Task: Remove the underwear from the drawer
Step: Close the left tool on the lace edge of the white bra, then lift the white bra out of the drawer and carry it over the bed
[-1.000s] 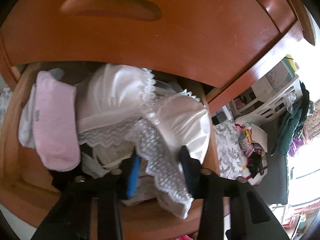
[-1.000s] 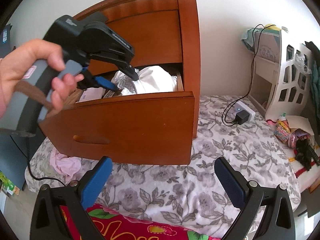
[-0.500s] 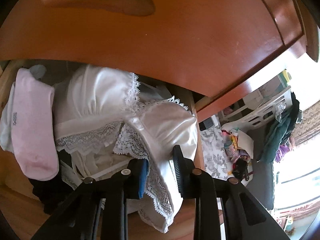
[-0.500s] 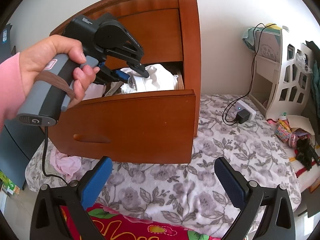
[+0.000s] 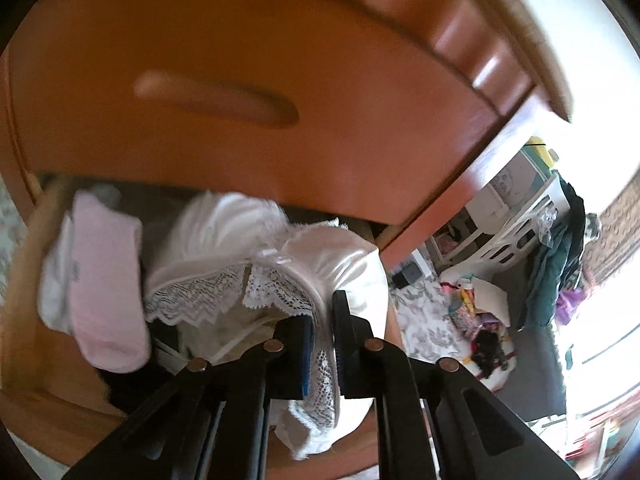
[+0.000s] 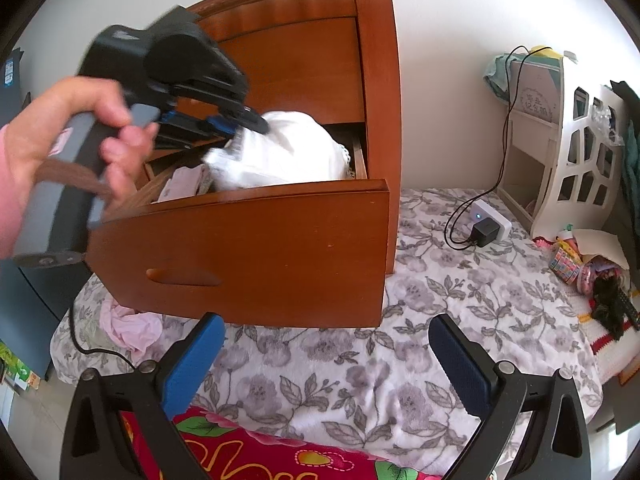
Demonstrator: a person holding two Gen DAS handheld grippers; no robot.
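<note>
White satin and lace made up the bra (image 5: 320, 256) that sat atop the heap in the open lower drawer (image 6: 248, 248) of the red-brown wooden nightstand (image 6: 376, 80), and the left gripper (image 5: 322, 344) had its jaws closing on the garment's lace edge, the fabric pinched between the blue pads (image 5: 305, 356). The bra bulged above the drawer's rim but most of it lay inside, beside a pink sock (image 5: 106, 280) that rested against the drawer's left side. A hand (image 6: 76, 140) in a pink sleeve squeezed that tool's grey handle. The right gripper (image 6: 324, 364) hovered spread wide and empty over the floral bedspread (image 6: 460, 292), well clear of the drawer. The step in hand seemed to be the grasp and first lift; the next move would likely call for drawing the bra up and out over the drawer front, holding firm so the slippery satin did not slide free, and watching that straps did not snag neighbouring clothes
</note>
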